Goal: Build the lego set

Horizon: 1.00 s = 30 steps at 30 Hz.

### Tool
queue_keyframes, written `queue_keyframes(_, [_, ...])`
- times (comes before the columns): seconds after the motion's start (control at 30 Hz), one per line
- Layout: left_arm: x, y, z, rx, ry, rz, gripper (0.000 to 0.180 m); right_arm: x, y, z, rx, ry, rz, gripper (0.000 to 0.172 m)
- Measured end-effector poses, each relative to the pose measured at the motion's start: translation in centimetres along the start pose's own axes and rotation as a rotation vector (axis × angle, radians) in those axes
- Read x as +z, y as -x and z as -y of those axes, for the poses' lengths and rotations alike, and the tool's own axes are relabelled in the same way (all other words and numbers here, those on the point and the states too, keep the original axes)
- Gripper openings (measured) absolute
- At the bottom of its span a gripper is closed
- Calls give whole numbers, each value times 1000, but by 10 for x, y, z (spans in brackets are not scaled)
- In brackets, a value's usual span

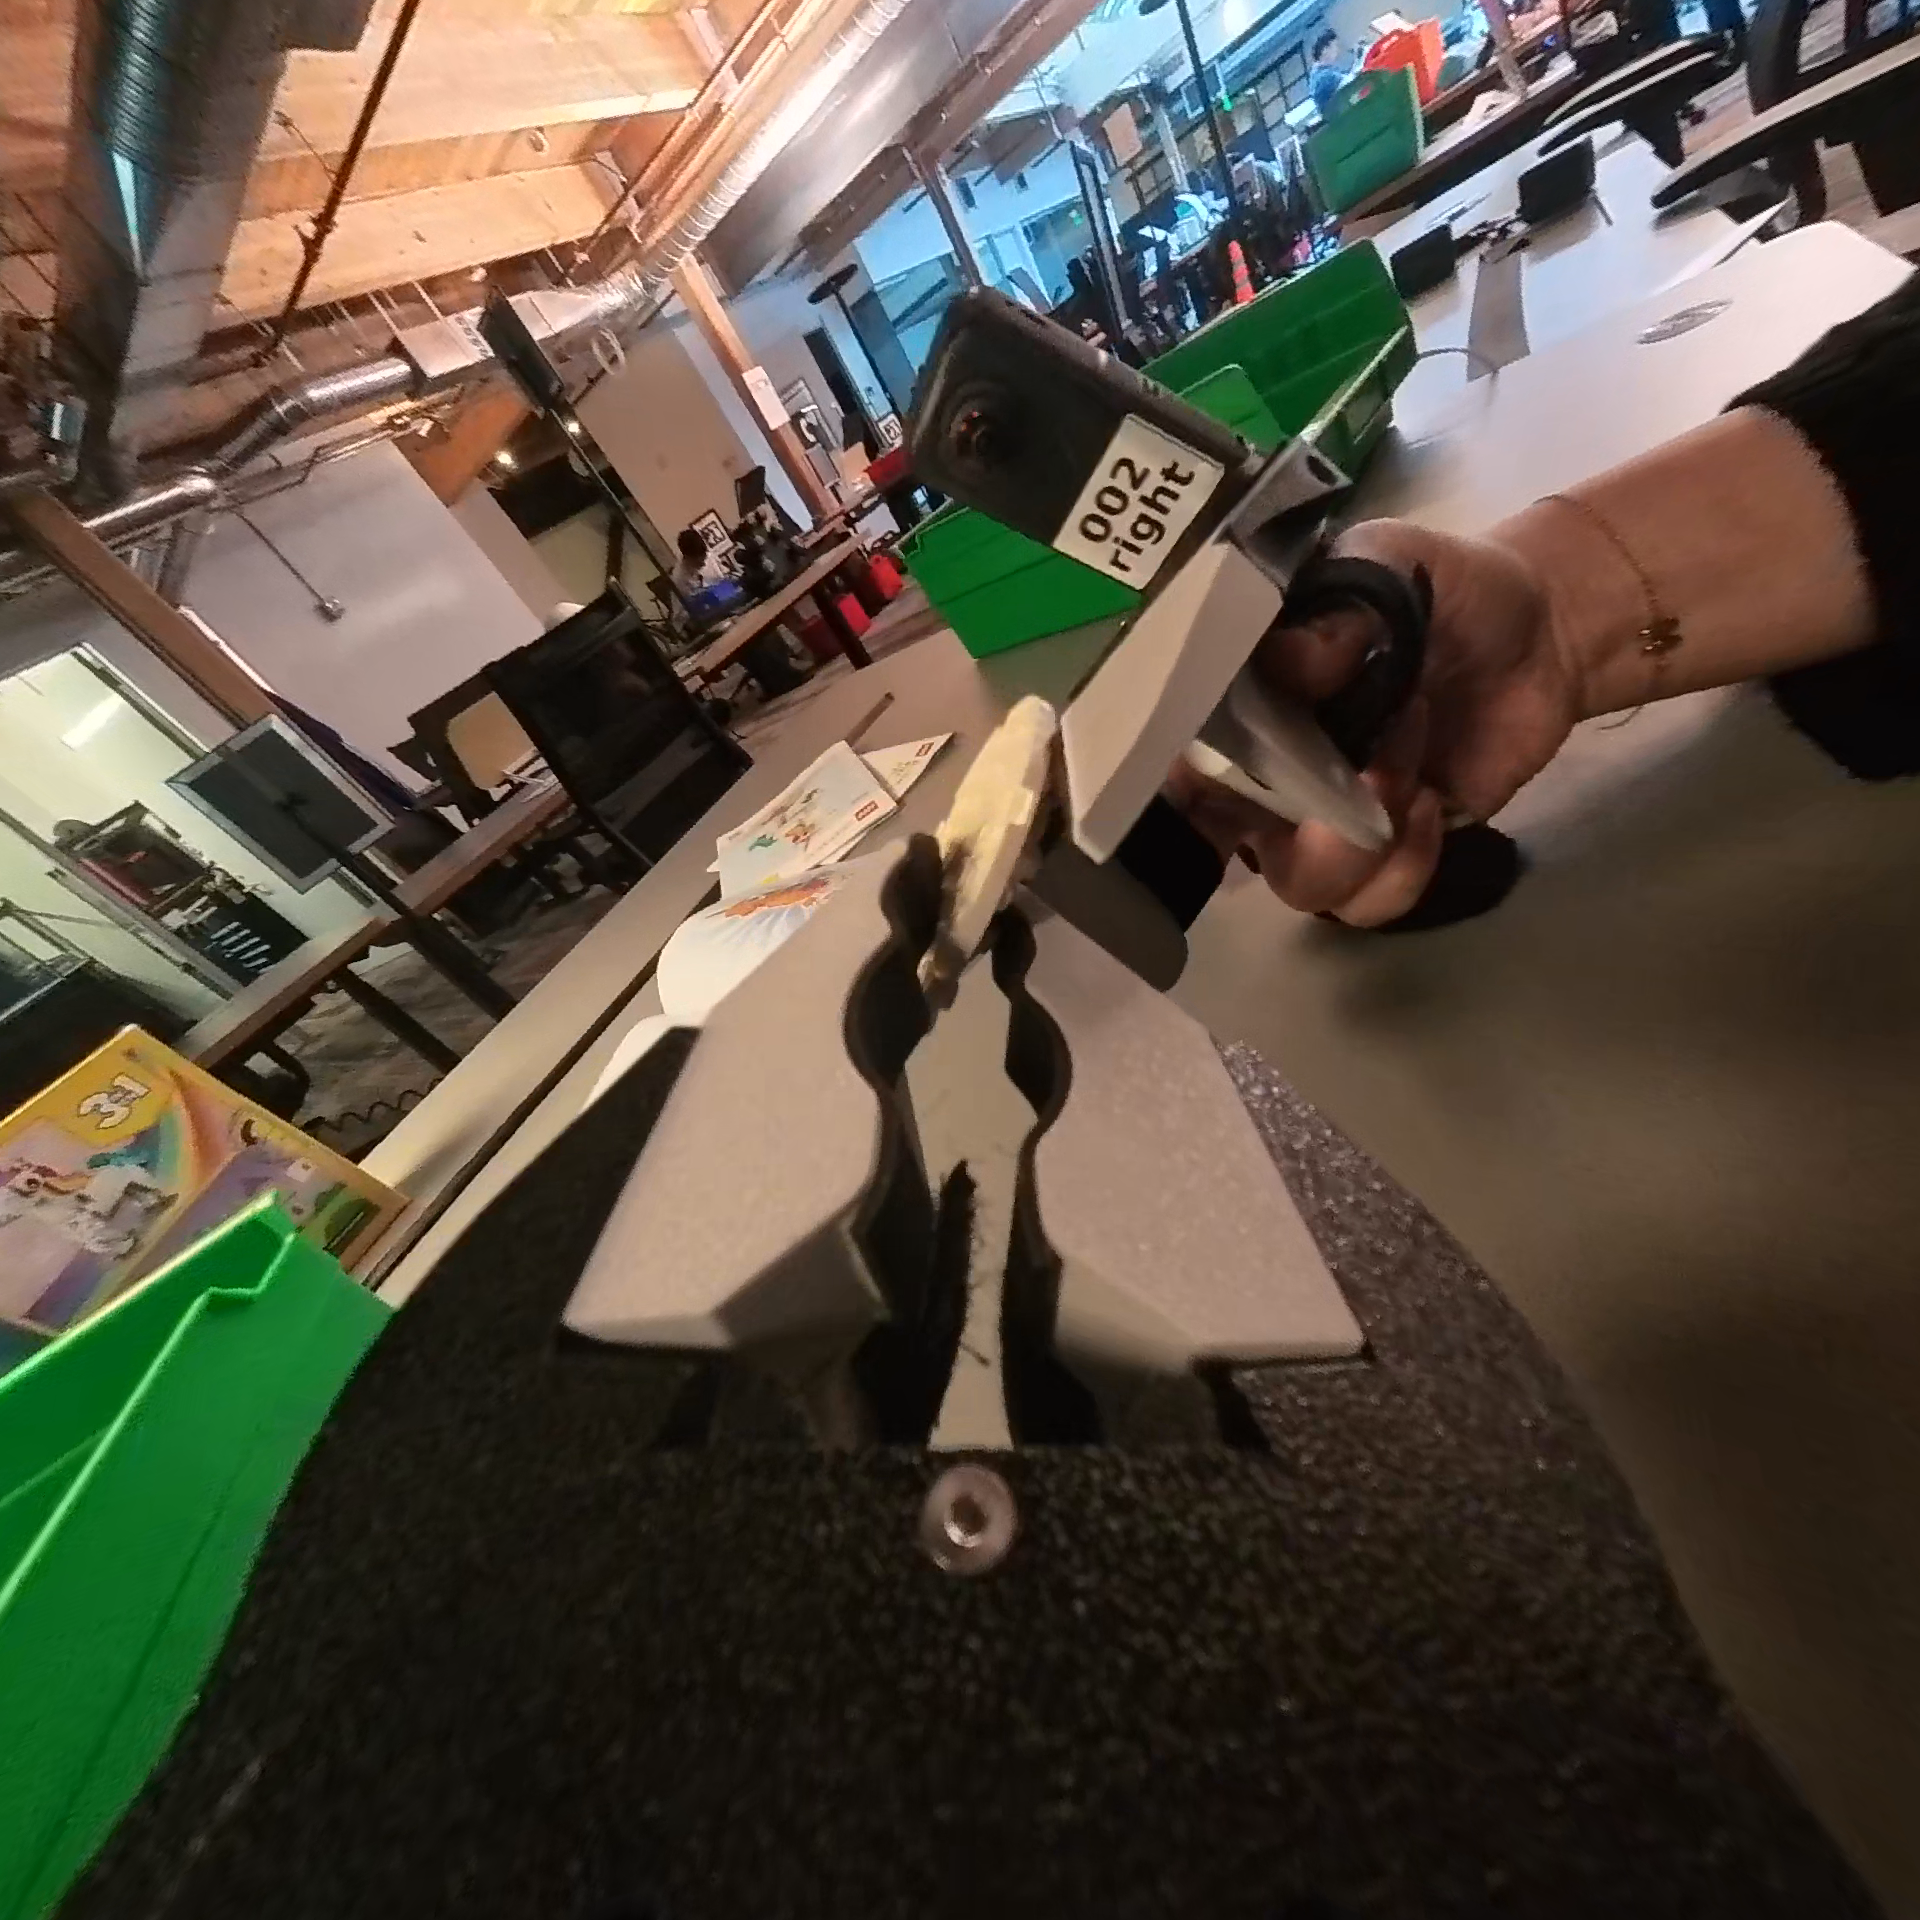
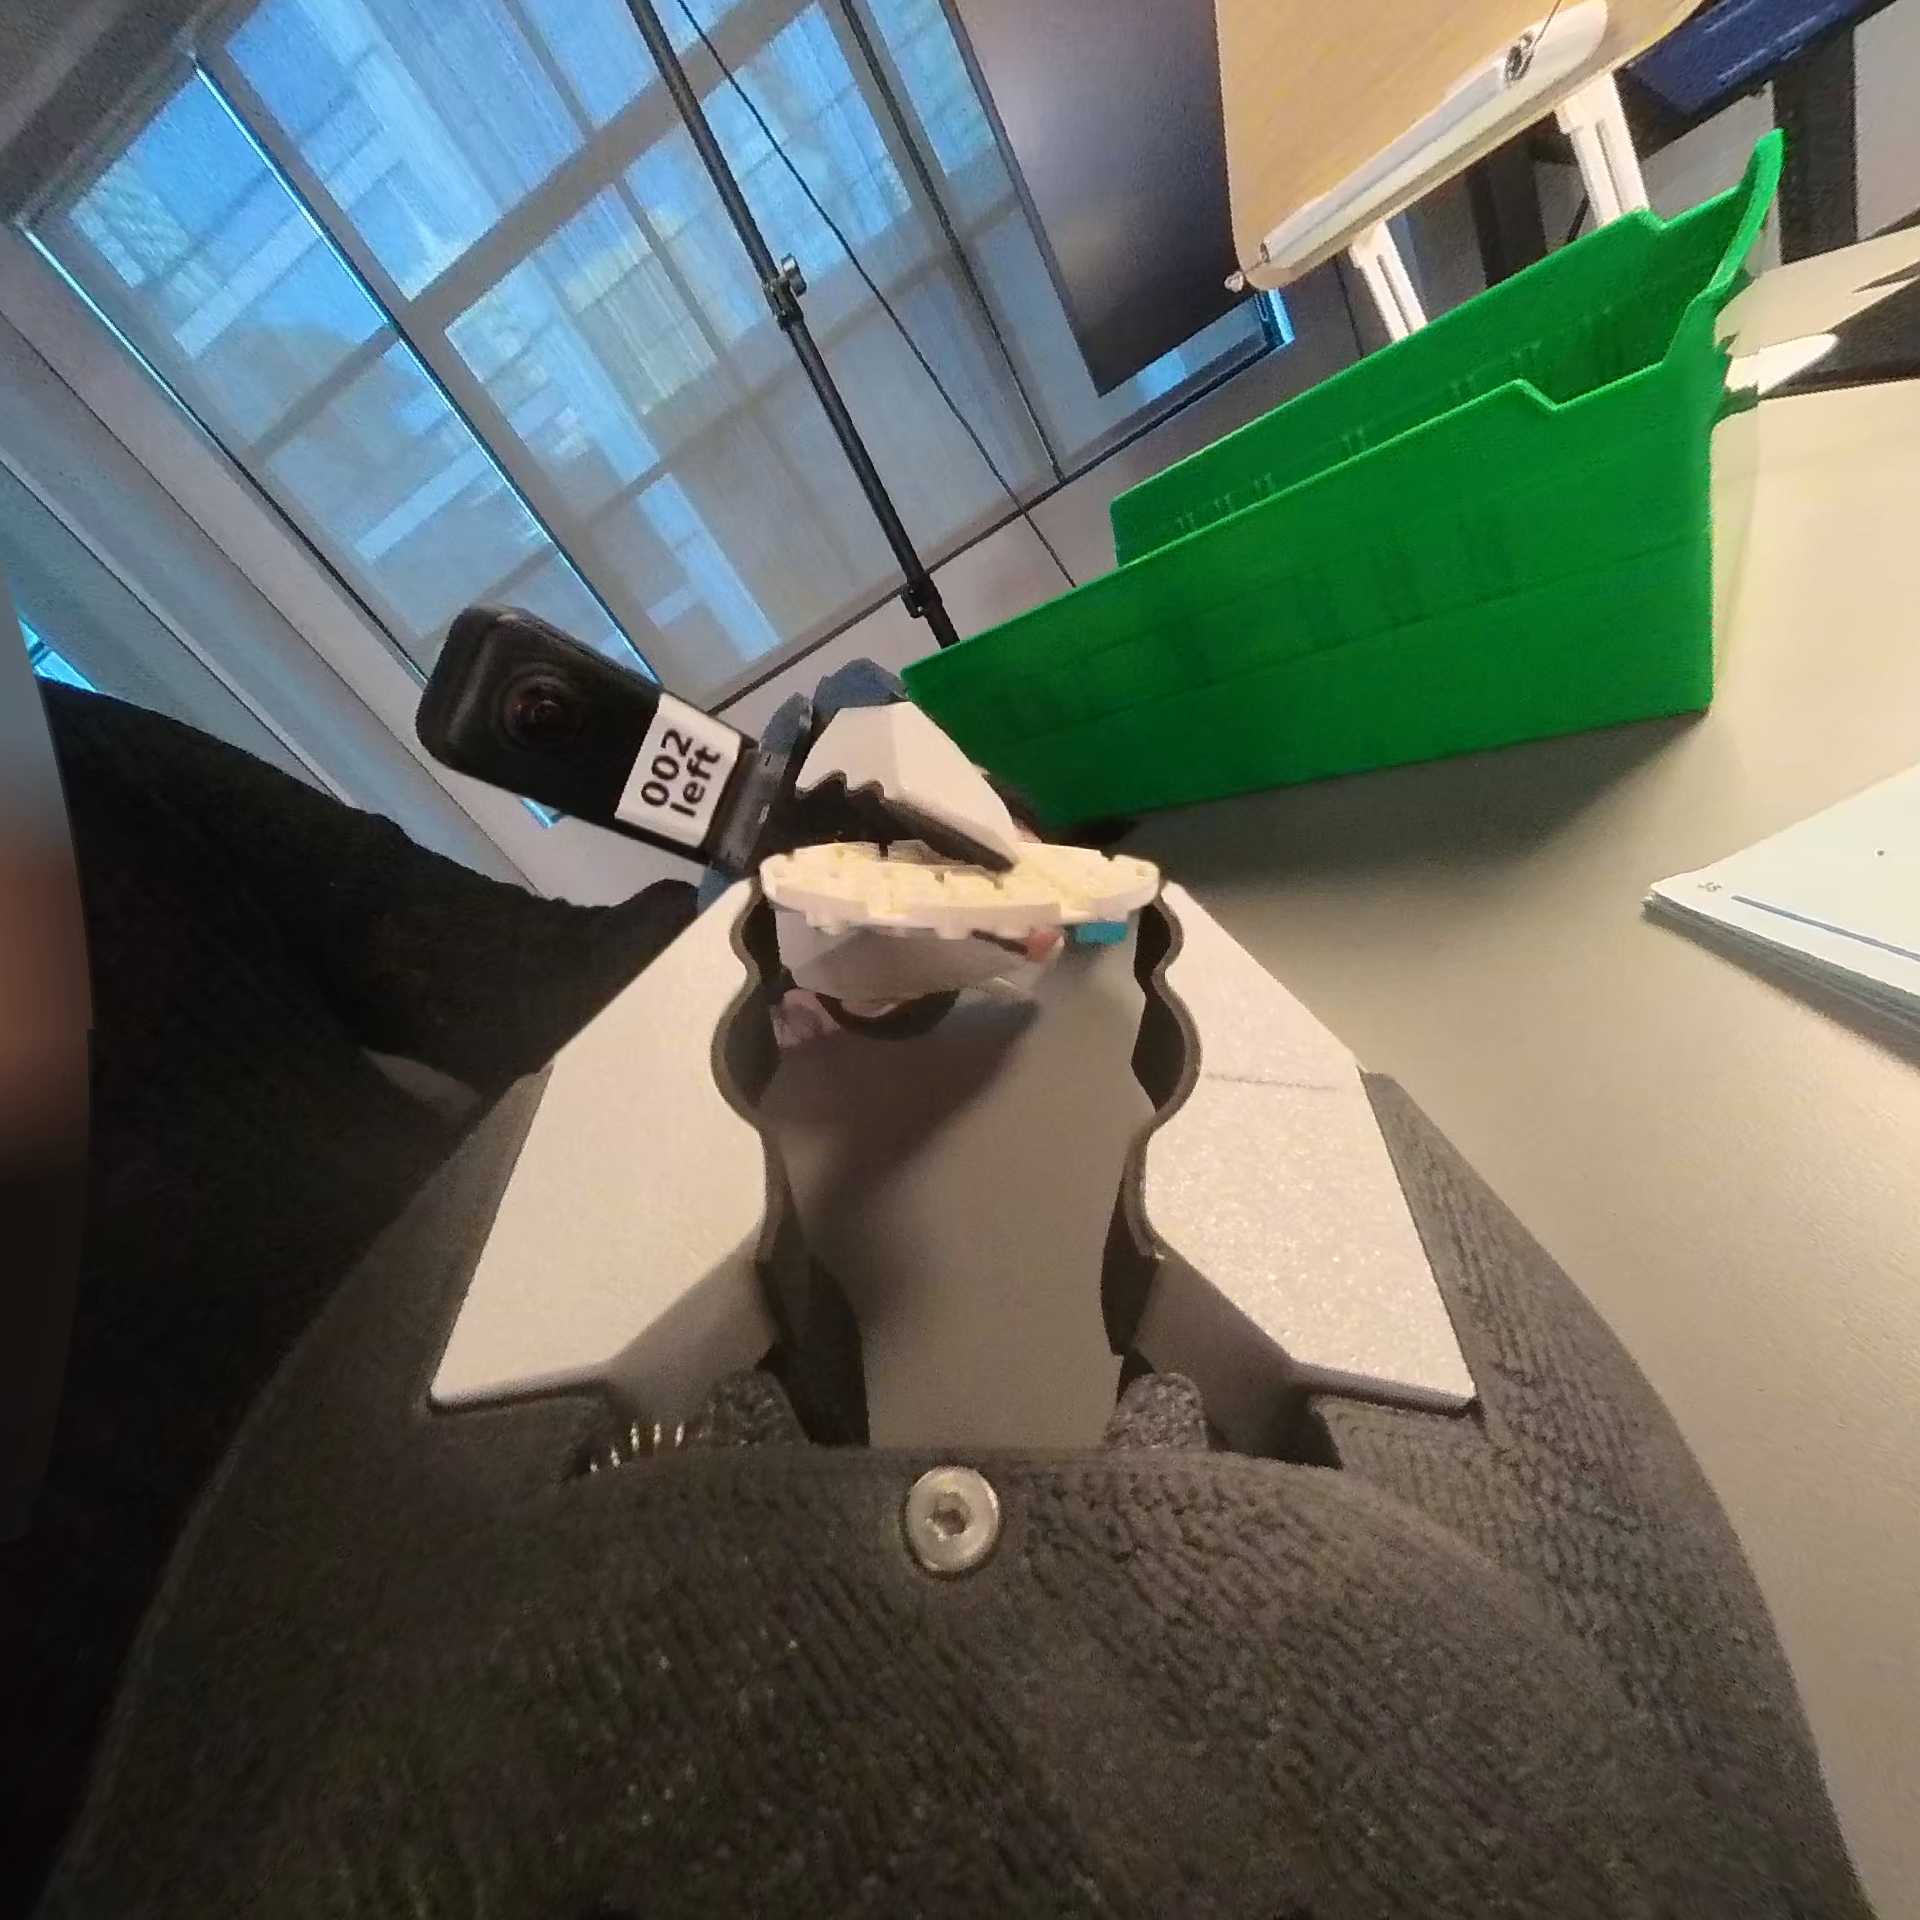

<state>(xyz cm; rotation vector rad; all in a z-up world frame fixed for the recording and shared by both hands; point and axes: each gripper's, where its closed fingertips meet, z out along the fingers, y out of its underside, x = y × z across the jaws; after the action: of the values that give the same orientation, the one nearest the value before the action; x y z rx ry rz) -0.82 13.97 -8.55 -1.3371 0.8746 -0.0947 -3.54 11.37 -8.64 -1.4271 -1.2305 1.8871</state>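
The left tool (image 2: 997,862) is clamped flat across a cream-white studded brick plate (image 2: 956,883), held off the grey worktop (image 2: 1455,1039). The right tool (image 2: 956,935) spans the plate's ends, jaws wide; whether its pads press is unclear. Green bin (image 2: 1403,665) behind.

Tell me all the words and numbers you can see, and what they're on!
White sticker on one black camera: clear black writing, which I won't repeat.
White sticker on the other camera: same.
Booklets, yellow box: print mostly blurred.
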Motion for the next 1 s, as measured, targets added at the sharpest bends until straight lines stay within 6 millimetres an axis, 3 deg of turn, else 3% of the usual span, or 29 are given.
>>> queue_keyframes(1.0, [-3,-7,-12,-134,79,-123,8,-1,-8,-12,-67,103,-74,69])
